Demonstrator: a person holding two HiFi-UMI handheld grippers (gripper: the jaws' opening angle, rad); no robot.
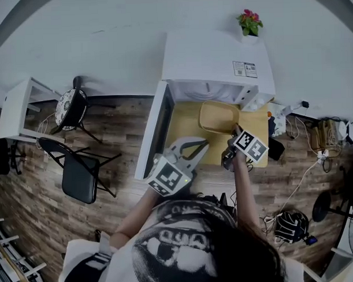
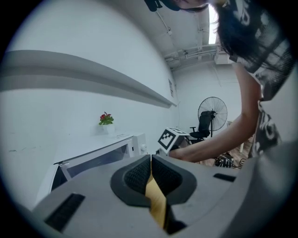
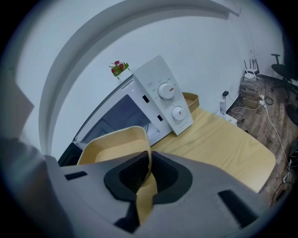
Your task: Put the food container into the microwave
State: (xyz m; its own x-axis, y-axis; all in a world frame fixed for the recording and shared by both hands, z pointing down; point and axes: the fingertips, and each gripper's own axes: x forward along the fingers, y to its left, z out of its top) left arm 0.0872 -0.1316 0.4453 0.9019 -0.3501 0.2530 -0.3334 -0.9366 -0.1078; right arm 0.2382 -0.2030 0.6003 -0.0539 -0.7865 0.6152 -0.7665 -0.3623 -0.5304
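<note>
Currently the food container, a shallow tan tray, sits just in front of the microwave's open cavity, over the yellow wooden tabletop. Whether it rests on the wood or is lifted clear of it cannot be told. The right hand-held gripper has its jaws clamped on the container's near right wall. In the right gripper view the thin tan rim of the food container rises between the dark pads of the right hand-held gripper.

The left hand-held gripper is beside it to the left, above the tabletop's front edge and apart from the container. In the left gripper view the left hand-held gripper has its jaws pressed together with nothing held.

The white microwave stands at the back of the tabletop, its door swung wide to the left. Its control panel with two knobs faces the right gripper's camera. A small pot of red flowers stands on the microwave's top, near the wall. A black folding chair stands on the wood-look floor, well off to the left.
</note>
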